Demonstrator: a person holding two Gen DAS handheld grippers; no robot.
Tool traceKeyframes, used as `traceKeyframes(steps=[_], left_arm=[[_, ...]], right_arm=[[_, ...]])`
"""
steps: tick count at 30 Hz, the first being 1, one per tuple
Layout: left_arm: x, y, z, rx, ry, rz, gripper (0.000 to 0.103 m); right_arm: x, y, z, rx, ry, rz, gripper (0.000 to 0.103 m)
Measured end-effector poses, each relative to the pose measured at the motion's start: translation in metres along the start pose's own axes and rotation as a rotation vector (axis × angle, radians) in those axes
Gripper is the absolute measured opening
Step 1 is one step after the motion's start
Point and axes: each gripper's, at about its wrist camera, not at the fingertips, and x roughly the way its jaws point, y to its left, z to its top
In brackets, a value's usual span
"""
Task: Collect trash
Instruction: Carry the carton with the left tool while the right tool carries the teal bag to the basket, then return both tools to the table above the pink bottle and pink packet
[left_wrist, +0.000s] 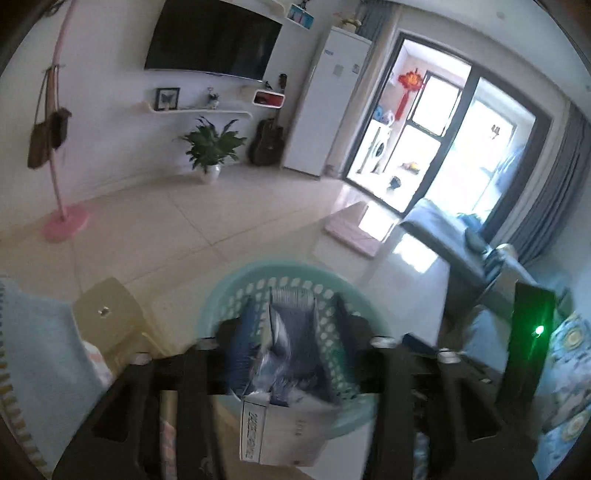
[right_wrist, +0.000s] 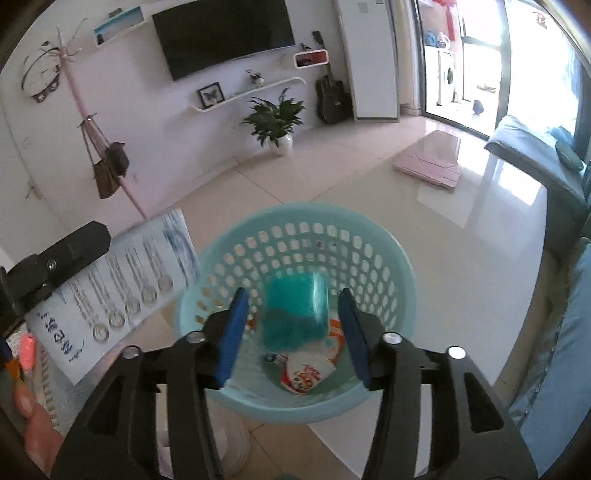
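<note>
Both jaws apart above the round perforated turquoise plastic basket (right_wrist: 295, 236), releasing a teal fuzzy packet (right_wrist: 297, 314) and grey crumpled bag (left_wrist: 291, 332) as trash.

Teal perforated basket (right_wrist: 295, 254) on floor; teal packet (right_wrist: 295, 314), wrappers (right_wrist: 306, 373) inside.

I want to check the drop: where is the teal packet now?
Right wrist view: teal packet between the open right gripper's fingers, inside the basket.
</note>
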Motion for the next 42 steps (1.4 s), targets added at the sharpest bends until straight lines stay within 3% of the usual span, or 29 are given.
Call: traceKeyframes(steps=[2,9,16,20,26,32,36,39,42], left_arm=[[0.001,0.005,-0.003,-0.017,0.002,0.01,0.076],[-0.037,0.018,-0.011,-0.08,-0.036,-0.003,0.074],[-0.12,0.013,-0.002,-0.088,-0.183,0.014,0.074],[-0.181,0.014,-0.008,-0.077,-0.289,0.085,0.074],[-0.266,0.046,-0.041,-0.129,-0.393,0.287,0.08],[-0.307,0.118,-0.104,-0.218,-0.344,0.631,0.082],[-0.31,0.149,-0.132,-0.269,-0.241,0.687,0.082],[-0.303,0.15,-0.138,-0.216,-0.208,0.762,0.082],[-0.291,0.149,-0.133,-0.194,-0.179,0.776,0.087]], right_arm=[[0.005,-0.004,0.0,0.009,0.006,-0.008,0.057],[-0.011,-0.008,-0.001,0.03,-0.026,0.043,0.057],[-0.083,0.041,0.004,-0.065,-0.169,0.164,0.057],[-0.13,0.085,-0.002,-0.157,-0.255,0.242,0.057],[-0.161,0.152,-0.031,-0.278,-0.283,0.346,0.057],[-0.143,0.225,-0.087,-0.373,-0.195,0.446,0.057],[-0.123,0.262,-0.115,-0.426,-0.139,0.449,0.057],[-0.115,0.279,-0.128,-0.466,-0.132,0.435,0.057],[-0.109,0.286,-0.131,-0.489,-0.115,0.398,0.057]])
